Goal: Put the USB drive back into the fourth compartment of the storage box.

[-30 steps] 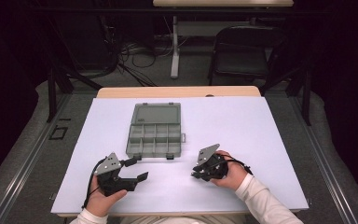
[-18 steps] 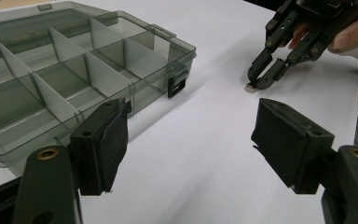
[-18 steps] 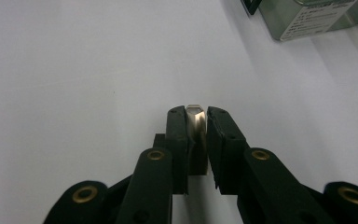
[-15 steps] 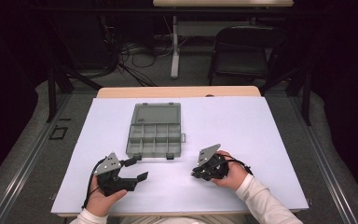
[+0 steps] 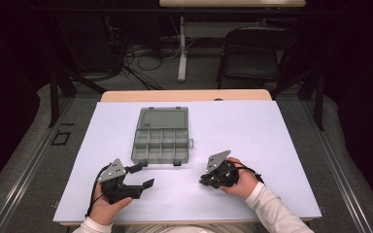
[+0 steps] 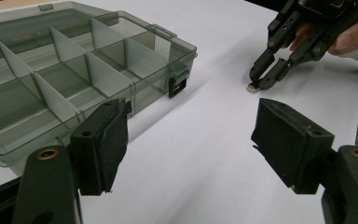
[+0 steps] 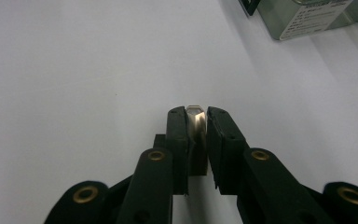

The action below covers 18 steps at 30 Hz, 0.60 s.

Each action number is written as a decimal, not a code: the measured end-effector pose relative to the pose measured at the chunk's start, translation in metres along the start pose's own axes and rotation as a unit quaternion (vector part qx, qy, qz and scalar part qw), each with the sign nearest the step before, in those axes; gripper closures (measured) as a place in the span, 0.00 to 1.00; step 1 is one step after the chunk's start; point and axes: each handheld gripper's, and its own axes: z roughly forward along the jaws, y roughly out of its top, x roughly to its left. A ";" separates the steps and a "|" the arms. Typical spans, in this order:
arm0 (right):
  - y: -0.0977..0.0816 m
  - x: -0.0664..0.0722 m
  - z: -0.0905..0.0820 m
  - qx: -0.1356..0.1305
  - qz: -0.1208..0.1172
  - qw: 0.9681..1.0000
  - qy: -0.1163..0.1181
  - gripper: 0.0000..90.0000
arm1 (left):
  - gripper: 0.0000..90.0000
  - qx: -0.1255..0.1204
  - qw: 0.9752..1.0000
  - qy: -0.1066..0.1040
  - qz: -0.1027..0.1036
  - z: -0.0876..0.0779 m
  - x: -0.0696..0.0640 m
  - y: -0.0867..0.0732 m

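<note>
The left gripper (image 5: 143, 175) rests on the counter (image 5: 272, 145), fingers apart and empty, beside the open compartment box (image 5: 161, 136). The right gripper (image 5: 205, 180) pinches a small metal nut (image 7: 195, 116) at the counter surface right of the box. Lift straight up, keeping the pinch firm, before carrying it to a compartment.

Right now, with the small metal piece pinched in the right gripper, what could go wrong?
1. The small metal piece sits only at the tips of the right gripper; it may slip out when lifted.
2. The organizer box has low dividers, so the piece might land in the wrong compartment.
</note>
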 end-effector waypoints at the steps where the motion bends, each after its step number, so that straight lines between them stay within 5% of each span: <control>1: 0.000 0.000 0.000 -0.001 0.001 1.000 0.000 0.88 | 0.30 0.000 1.000 0.000 0.000 0.000 0.000 0.000; 18: 0.000 0.001 -0.004 -0.014 0.014 1.000 -0.005 0.88 | 0.30 0.000 1.000 0.002 -0.001 0.000 0.000 0.000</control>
